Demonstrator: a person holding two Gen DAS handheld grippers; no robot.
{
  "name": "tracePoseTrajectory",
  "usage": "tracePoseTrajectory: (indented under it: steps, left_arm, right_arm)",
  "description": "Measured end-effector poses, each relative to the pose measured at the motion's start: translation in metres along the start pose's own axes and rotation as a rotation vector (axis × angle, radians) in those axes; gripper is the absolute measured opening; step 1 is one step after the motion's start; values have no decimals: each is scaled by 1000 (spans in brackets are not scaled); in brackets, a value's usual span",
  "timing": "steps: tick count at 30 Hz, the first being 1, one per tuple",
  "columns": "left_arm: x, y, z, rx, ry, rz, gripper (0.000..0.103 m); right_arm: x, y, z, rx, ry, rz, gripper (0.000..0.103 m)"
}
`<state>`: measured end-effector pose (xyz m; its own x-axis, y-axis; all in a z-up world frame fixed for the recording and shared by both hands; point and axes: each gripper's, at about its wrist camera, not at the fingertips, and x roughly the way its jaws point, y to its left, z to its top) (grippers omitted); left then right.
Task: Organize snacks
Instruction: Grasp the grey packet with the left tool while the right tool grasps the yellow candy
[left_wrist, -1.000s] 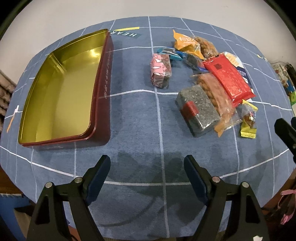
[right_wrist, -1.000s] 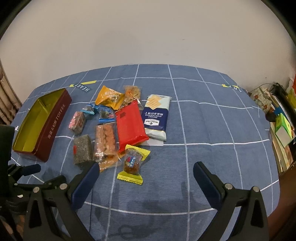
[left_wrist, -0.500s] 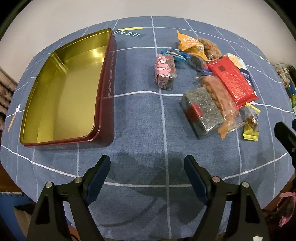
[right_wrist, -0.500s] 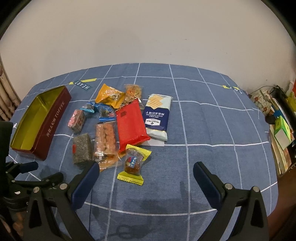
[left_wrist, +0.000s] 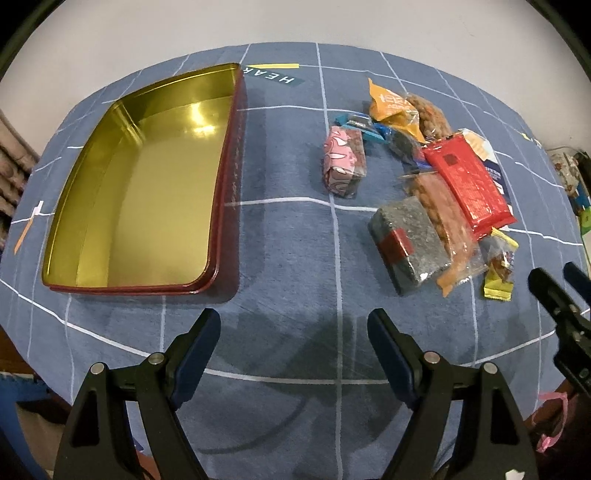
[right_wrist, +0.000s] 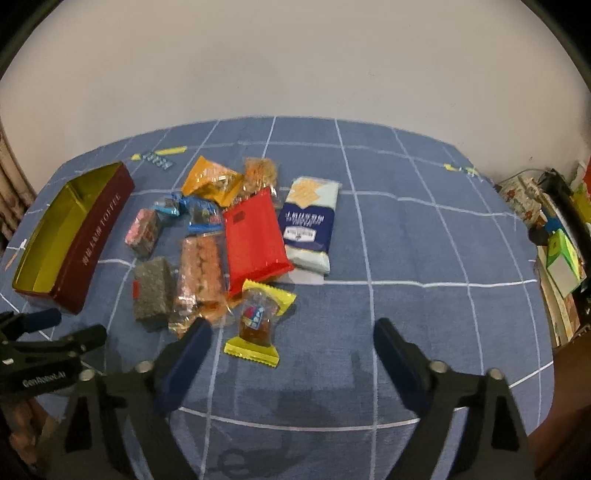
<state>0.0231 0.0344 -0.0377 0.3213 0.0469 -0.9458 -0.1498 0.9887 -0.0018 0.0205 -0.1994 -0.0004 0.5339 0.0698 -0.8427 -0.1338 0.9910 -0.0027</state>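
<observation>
- Snacks: heaped on blue checked cloth (right_wrist: 424, 240), right of your tin (left_wrist: 140, 192) (gold inside, maroon wall), well apart from it.
- Yellow-ended candy (right_wrist: 258, 321) lies nearest your right gripper (right_wrist: 291, 336), w/ grey block (right_wrist: 153, 291) and red pack (right_wrist: 253, 240) behind.
- Right gripper: jaws just closing some, still apart, nothing btwn them.
- Left gripper (left_wrist: 293, 325): jaws spread over bare cloth, holding nothing.

wall (right_wrist: 295, 66): plain white | table cloth (right_wrist: 424, 251): blue, white grid | light: dim
</observation>
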Motion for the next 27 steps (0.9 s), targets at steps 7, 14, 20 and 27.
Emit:
tracePoseTrajectory:
  steps: [7,14,20,27]
  left_arm:
    - [1,3,1,-12,-11,13,79]
    - [5,4,2,-20,-5,14,79]
    - [9,3,3,-26,9,11,79]
    - [9,-5,4,-28,54,-28,79]
  right_arm:
    - [24,2,-2,13,59,-9,69]
    - [43,5,2,36,92,11,68]
    - [55,3,4,55,122,22,65]
    - [59,2,3,46,111,45,49]
